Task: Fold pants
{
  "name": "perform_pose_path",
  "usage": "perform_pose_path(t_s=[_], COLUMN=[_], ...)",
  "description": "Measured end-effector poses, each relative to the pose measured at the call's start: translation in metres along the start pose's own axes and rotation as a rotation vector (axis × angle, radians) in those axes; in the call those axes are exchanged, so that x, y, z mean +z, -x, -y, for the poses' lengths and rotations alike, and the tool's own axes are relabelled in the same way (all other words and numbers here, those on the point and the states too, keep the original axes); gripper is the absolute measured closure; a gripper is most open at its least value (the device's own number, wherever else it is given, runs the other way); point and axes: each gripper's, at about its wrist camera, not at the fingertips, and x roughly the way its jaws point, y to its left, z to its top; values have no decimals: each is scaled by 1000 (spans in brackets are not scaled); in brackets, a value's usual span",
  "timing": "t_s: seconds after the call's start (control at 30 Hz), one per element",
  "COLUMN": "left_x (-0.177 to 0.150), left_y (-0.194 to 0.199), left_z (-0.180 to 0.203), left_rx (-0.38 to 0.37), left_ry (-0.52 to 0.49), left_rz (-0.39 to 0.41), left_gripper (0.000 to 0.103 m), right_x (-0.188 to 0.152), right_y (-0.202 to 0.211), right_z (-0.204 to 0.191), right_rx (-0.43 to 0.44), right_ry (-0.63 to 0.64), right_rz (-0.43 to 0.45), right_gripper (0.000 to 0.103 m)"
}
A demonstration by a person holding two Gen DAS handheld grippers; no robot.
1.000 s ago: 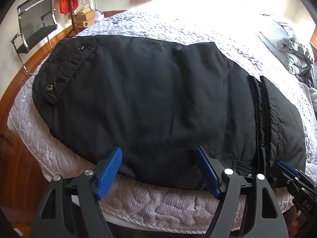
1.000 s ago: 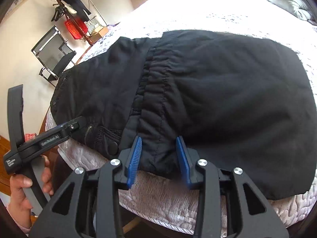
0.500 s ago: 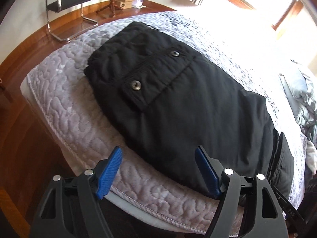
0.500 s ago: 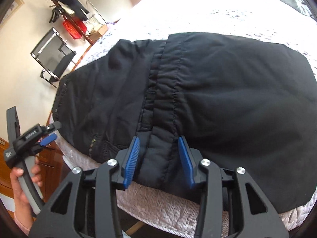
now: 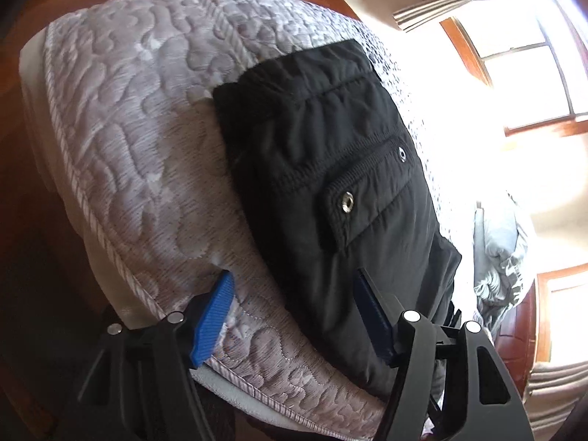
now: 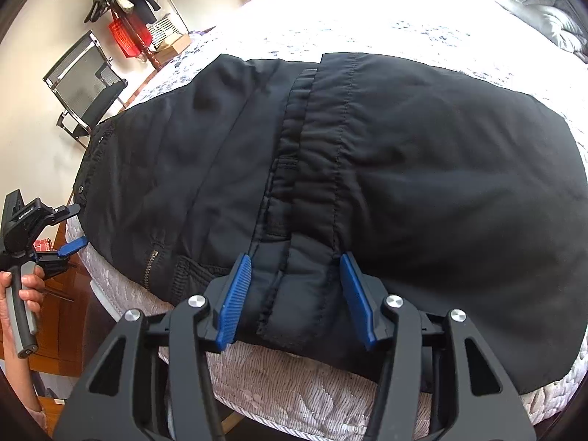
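Observation:
The black pants (image 6: 367, 169) lie folded flat on the quilted grey bed (image 5: 132, 117). In the left wrist view the pants' end with a snap-button pocket flap (image 5: 352, 202) fills the middle. My left gripper (image 5: 294, 316) is open over the near edge of the pants and the quilt, holding nothing. It also shows at the far left of the right wrist view (image 6: 70, 228), by the pants' left end. My right gripper (image 6: 297, 294) is open, its blue pads either side of the gathered waistband fold (image 6: 294, 279) at the bed's front edge.
A chair (image 6: 88, 84) and a coat rack with a red bag (image 6: 128, 33) stand by the far wall. Rumpled bedding (image 5: 499, 257) lies at the bed's far end. Bright windows (image 5: 514, 66) wash out the background. Wooden floor (image 5: 33, 220) lies beside the bed.
My left gripper has swung left along the bed edge to the pocket end of the pants. My right gripper opened wider and stays at the waistband fold.

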Motion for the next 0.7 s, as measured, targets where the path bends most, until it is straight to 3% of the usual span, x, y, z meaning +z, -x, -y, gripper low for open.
perform_pose_path(t_s=[0.1, 0.33, 0.47, 0.53, 0.6, 0.7], left_x=[9, 30, 36, 37, 40, 39], left_y=[8, -5, -11, -18, -24, -29], left_z=[-14, -13, -12, -10, -10, -8], left_rx=[-16, -30, -48, -86, -98, -118], left_ry=[63, 70, 85, 106, 135, 171], left_rz=[29, 37, 44, 48, 46, 72], left_gripper=[39, 39, 40, 51, 52, 65], right_x=[2, 1, 1, 2, 2, 1], right_y=[-3, -8, -9, -10, -10, -9], right_z=[-2, -20, -18, -18, -16, -16], right_rx=[-1, -66, -51, -42, -38, -42], right_ry=[3, 76, 56, 40, 36, 41], right_rz=[-5, -7, -5, -7, -7, -5], right_gripper=[49, 40, 40, 40, 40, 40])
